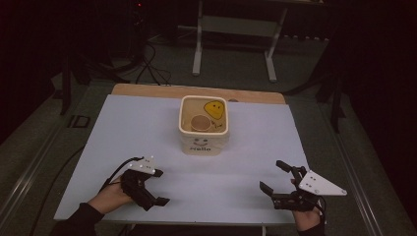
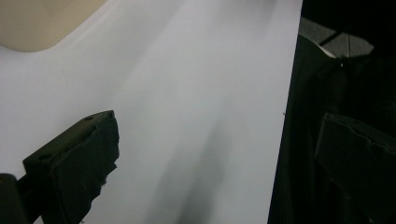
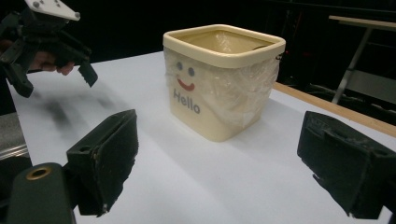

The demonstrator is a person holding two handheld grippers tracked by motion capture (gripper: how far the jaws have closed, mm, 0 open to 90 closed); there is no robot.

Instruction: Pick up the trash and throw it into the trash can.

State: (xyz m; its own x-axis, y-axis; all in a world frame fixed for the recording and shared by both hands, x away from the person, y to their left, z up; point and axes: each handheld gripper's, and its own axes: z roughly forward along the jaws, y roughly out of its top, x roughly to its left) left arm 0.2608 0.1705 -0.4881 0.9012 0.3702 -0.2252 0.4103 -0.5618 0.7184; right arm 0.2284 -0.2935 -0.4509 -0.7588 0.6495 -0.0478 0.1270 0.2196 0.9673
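A cream square bin [image 1: 204, 142] with a smiley face and "Hello" on its front stands in the middle of the white board [image 1: 147, 128]. Inside lie a yellow smiley piece [image 1: 215, 109] and a round brownish cup-like thing [image 1: 199, 123]. My left gripper [image 1: 160, 187] hovers open near the board's front left, nothing between its jaws. My right gripper [image 1: 272, 176] is open at the front right, pointing at the bin. In the right gripper view the bin [image 3: 219, 79], lined with clear plastic, stands ahead of my right gripper [image 3: 224, 158]. My left gripper [image 2: 219, 154] straddles the board edge.
A wooden table edge [image 1: 196, 91] shows behind the board. Beyond it are a metal stand [image 1: 233, 29] and cables [image 1: 147, 64] on the dark floor. Bare board lies between the grippers and the bin. The other hand's gripper [image 3: 56, 80] appears at the right gripper view's upper left.
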